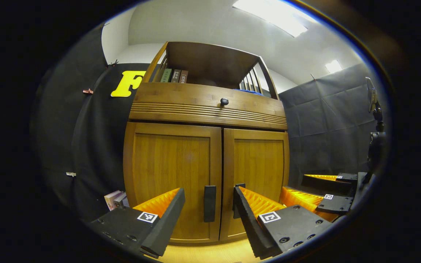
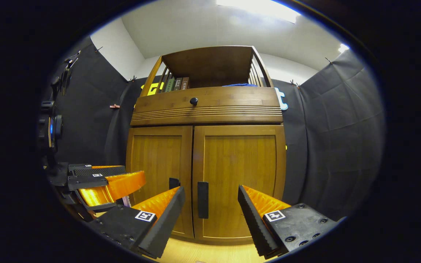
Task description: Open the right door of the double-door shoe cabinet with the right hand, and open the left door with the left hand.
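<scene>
A wooden shoe cabinet (image 1: 207, 109) stands ahead with both doors closed. In the left gripper view my left gripper (image 1: 209, 195) is open, its fingers straddling the dark handle (image 1: 209, 203) of the left door (image 1: 172, 171), short of touching it. The right door (image 1: 258, 171) sits beside it, and the right gripper (image 1: 305, 191) shows farther right. In the right gripper view my right gripper (image 2: 210, 195) is open around the line of the right door's handle (image 2: 203, 199) on the right door (image 2: 238, 171). The left door (image 2: 159, 164) and the left gripper (image 2: 104, 182) lie to the left.
A drawer with a round dark knob (image 1: 224, 101) runs above the doors, and an open shelf on top holds books (image 1: 174, 76) and a blue item (image 1: 249, 92). More books (image 1: 115, 199) lie on the floor left of the cabinet. Black cloth walls close both sides.
</scene>
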`<control>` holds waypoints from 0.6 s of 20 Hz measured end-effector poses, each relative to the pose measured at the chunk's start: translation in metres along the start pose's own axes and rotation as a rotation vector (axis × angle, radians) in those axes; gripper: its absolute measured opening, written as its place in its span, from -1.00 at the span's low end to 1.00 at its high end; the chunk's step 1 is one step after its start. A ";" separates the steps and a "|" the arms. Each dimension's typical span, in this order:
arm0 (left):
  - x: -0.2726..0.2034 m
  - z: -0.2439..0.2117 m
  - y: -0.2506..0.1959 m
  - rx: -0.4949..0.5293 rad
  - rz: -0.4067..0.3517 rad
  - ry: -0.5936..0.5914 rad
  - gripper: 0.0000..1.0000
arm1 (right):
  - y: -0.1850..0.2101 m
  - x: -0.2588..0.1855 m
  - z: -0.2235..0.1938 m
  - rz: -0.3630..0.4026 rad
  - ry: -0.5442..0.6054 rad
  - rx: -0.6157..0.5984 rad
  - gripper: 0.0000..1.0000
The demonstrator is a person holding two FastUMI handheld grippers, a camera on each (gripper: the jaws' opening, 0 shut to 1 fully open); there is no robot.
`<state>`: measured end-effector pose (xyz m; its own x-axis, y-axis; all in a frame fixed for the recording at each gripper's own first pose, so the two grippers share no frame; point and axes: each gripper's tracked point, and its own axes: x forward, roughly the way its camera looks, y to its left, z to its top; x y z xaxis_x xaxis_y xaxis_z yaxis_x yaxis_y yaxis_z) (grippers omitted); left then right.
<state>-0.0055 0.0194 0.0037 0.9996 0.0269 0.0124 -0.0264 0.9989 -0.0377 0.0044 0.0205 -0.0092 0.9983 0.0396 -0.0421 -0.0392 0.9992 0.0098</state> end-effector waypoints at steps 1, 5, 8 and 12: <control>-0.001 0.000 0.002 -0.001 0.001 0.001 0.70 | 0.000 0.001 -0.001 0.002 0.004 0.007 0.84; -0.005 0.001 0.010 -0.007 0.009 -0.002 0.70 | 0.006 0.009 -0.006 0.009 0.018 0.022 0.82; -0.007 0.000 0.018 -0.007 0.016 -0.001 0.70 | 0.009 0.021 -0.010 0.006 0.016 0.002 0.84; -0.011 -0.003 0.028 -0.010 0.028 0.002 0.70 | 0.021 0.040 -0.027 0.028 0.047 0.010 0.84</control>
<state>-0.0171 0.0471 -0.0007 0.9985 0.0547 0.0095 -0.0542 0.9974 -0.0480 0.0419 0.0435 -0.0373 0.9937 0.0683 -0.0887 -0.0667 0.9975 0.0216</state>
